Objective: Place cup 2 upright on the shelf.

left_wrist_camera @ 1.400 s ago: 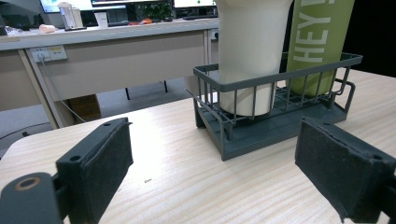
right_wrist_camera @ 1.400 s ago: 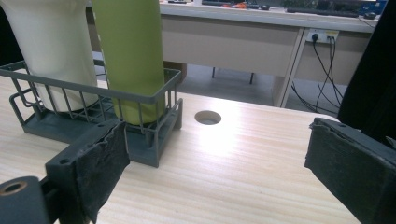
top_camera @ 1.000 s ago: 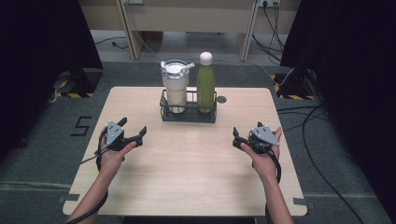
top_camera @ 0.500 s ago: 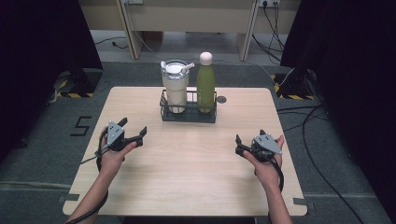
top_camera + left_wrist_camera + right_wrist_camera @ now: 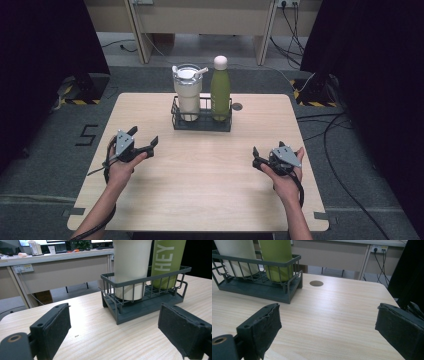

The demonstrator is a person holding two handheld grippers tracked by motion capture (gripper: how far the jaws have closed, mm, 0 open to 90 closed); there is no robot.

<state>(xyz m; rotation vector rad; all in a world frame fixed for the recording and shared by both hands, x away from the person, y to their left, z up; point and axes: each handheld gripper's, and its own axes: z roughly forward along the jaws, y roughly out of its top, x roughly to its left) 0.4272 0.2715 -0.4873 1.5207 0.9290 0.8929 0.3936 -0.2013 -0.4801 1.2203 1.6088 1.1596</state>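
A dark wire rack (image 5: pixel 201 123) stands at the back middle of the wooden table (image 5: pixel 200 185). It holds a white lidded tumbler (image 5: pixel 188 95) on the left and a green bottle (image 5: pixel 220 90) with a pale cap on the right. My left gripper (image 5: pixel 144 136) hovers open at the left, pointing toward the rack (image 5: pixel 140 312), with nothing between its pads. My right gripper (image 5: pixel 267 149) is open at the right near the table's edge. Its jaws have just been opening, and only bare tabletop lies between them (image 5: pixel 328 330). The bottle (image 5: pixel 278 257) and tumbler (image 5: pixel 237 255) stand ahead to its left.
A round cable hole (image 5: pixel 237 106) lies in the table just right of the rack. Desks with wall sockets and cables (image 5: pixel 295 30) stand behind the table. Black curtains hang on both sides.
The right hand has slid a little toward the near edge of the table. The left hand has kept still.
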